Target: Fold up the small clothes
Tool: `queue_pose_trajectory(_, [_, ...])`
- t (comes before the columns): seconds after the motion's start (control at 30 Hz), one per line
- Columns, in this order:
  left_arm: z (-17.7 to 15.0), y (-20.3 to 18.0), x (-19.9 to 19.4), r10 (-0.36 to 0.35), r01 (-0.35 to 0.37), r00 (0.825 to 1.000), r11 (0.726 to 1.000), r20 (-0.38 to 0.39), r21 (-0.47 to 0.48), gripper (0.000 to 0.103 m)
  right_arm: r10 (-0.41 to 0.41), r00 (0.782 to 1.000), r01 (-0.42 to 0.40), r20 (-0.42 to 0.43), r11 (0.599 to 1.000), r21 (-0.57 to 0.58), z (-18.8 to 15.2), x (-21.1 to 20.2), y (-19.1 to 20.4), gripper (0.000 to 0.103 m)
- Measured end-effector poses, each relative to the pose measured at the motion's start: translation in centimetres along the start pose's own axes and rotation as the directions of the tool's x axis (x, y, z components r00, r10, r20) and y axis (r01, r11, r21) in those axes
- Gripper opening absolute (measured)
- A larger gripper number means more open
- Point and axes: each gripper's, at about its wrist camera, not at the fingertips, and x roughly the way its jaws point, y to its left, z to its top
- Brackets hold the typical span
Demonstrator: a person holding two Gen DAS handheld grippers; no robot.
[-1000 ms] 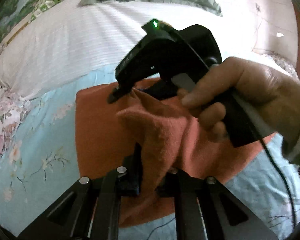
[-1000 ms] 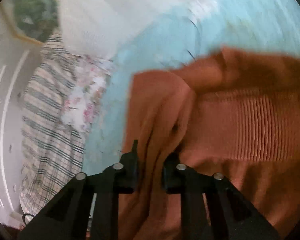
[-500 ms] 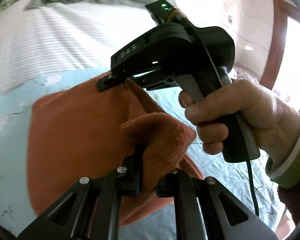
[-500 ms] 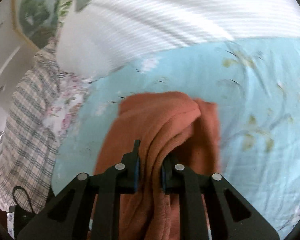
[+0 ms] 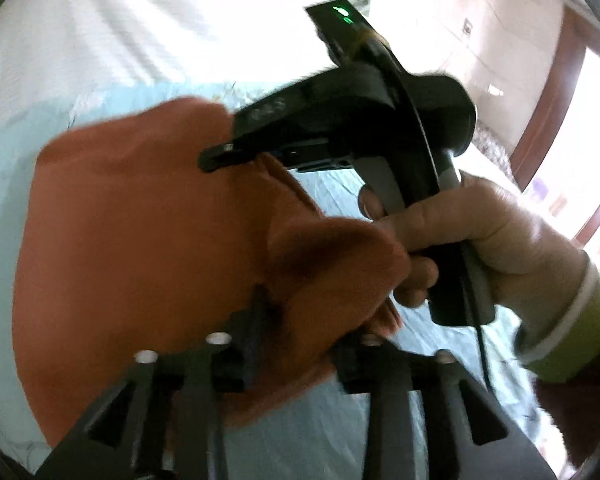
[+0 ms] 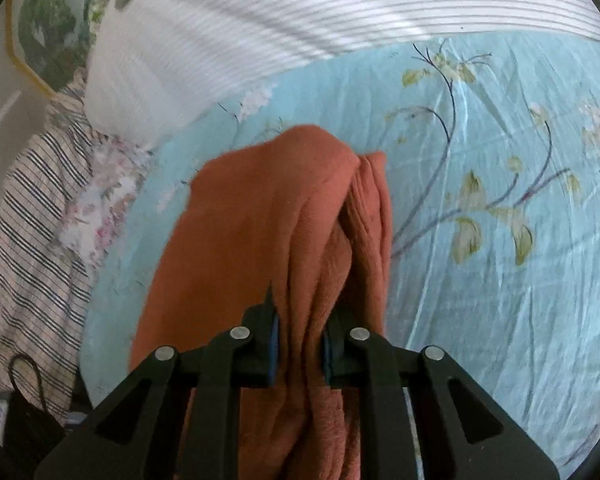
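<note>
Left wrist: left claw (image 5: 300, 332) opening, apparently loose around orange garment (image 5: 139, 240); right claw (image 6: 298, 344) opening, garment between.

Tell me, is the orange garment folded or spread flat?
Folded: the orange garment lies doubled over on the bedsheet, layered edges bunched between the right gripper.

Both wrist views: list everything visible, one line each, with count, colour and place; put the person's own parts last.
garment: one, rust orange, lying on the bed sheet, bunched between both grippers' fingers
bed sheet: one, light blue, floral print, under the garment
striped bedding: one, white, beyond the sheet
checked cloth: one, dark-lined, left edge
left gripper: black, jaws opening, garment between
right gripper: black, jaws opening, garment between
hand: one, on the right gripper's handle
</note>
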Motion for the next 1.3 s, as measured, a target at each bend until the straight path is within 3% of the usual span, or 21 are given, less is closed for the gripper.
queue_pose_trajectory(0.1, [-0.6, 1.9, -2.9, -0.015, 0.015, 1.0, 0.998, 0.0, -0.063, 0.064, -0.025, 0.999, 0.024, 0.046, 1.0, 0.019, -0.5, -1.8, -0.2, 0.042])
queue_pose_trajectory(0.17, [-0.9, 3.3, -5.1, -0.01, 0.012, 1.0, 0.994, 0.025, -0.107, 0.071, -0.04, 0.994, 0.037, 0.103, 0.999, 0.032, -0.9, -3.7, -0.5, 0.061])
queue_pose_trajectory(0.27, [-0.8, 6.8, -8.2, 0.044, -0.031, 0.997, 0.981, 0.067, -0.192, 0.083, -0.04, 0.991, 0.032, 0.131, 0.997, 0.063, -1.3, -5.4, -0.8, 0.066])
queue_pose_trajectory(0.33, [-0.5, 9.7, -9.2, 0.064, -0.043, 0.995, 0.965, 0.076, -0.261, 0.084, -0.029, 0.993, 0.021, 0.117, 0.997, 0.073, -1.6, -5.5, -0.9, 0.072])
queue_pose_trajectory(0.43, [0.3, 14.1, -8.1, 0.061, -0.047, 0.998, 0.934, 0.028, -0.353, 0.085, -0.034, 0.996, 0.028, 0.08, 0.997, 0.076, -2.0, -4.6, -0.9, 0.074])
queue_pose_trajectory(0.67, [1.1, 19.7, -1.6, -0.1, 0.049, 0.992, 0.86, -0.072, -0.508, 0.085, -0.009, 1.0, 0.007, 0.014, 0.992, 0.124, -2.6, -2.1, -1.8, 0.075])
queue_pose_trajectory(0.73, [1.1, 20.0, -0.3, -0.116, 0.064, 0.991, 0.852, -0.069, -0.519, 0.085, 0.008, 1.0, -0.008, 0.002, 0.991, 0.134, -2.8, -1.6, -1.9, 0.075])
queue_pose_trajectory(0.83, [2.0, 20.0, 0.8, -0.113, 0.074, 0.992, 0.867, -0.05, -0.492, 0.084, 0.038, 0.999, -0.037, 0.0, 0.987, 0.155, -2.8, -0.8, -2.3, 0.075])
queue_pose_trajectory(0.87, [2.1, 19.8, 1.1, -0.11, 0.071, 0.993, 0.874, -0.053, -0.482, 0.082, 0.045, 0.999, -0.043, -0.005, 0.987, 0.158, -2.7, -0.5, -2.3, 0.067])
queue_pose_trajectory(0.9, [2.3, 19.7, 1.5, -0.103, 0.066, 0.993, 0.882, -0.054, -0.467, 0.07, 0.055, 0.998, -0.052, -0.017, 0.985, 0.162, -2.7, -0.1, -2.2, 0.056])
queue_pose_trajectory(0.93, [2.5, 19.4, 1.8, -0.115, 0.077, 0.992, 0.889, -0.057, -0.451, 0.058, 0.088, 0.996, -0.08, -0.036, 0.979, 0.185, -2.7, 0.5, -2.2, 0.037])
queue_pose_trajectory(0.97, [2.4, 19.3, 2.3, -0.136, 0.093, 0.989, 0.889, -0.065, -0.449, 0.044, 0.099, 0.995, -0.091, -0.032, 0.975, 0.203, -2.9, 0.8, -1.9, 0.036])
queue_pose_trajectory(1.07, [2.0, 18.3, 0.9, -0.116, 0.085, 0.992, 0.904, -0.048, -0.419, 0.029, 0.118, 0.993, -0.117, 0.007, 0.974, 0.195, -3.5, 0.0, -0.2, 0.031])
queue_pose_trajectory(1.2, [1.2, 17.9, -4.0, -0.117, 0.113, 0.993, 0.914, 0.014, -0.39, 0.026, 0.206, 0.978, -0.208, 0.028, 0.964, 0.163, -4.8, -0.4, 3.9, 0.028])
queue_pose_trajectory(1.3, [-0.3, 18.2, -8.9, -0.073, 0.082, 0.997, 0.935, 0.038, -0.346, 0.026, 0.272, 0.962, -0.272, 0.015, 0.955, 0.121, -6.0, 0.8, 7.9, 0.028])
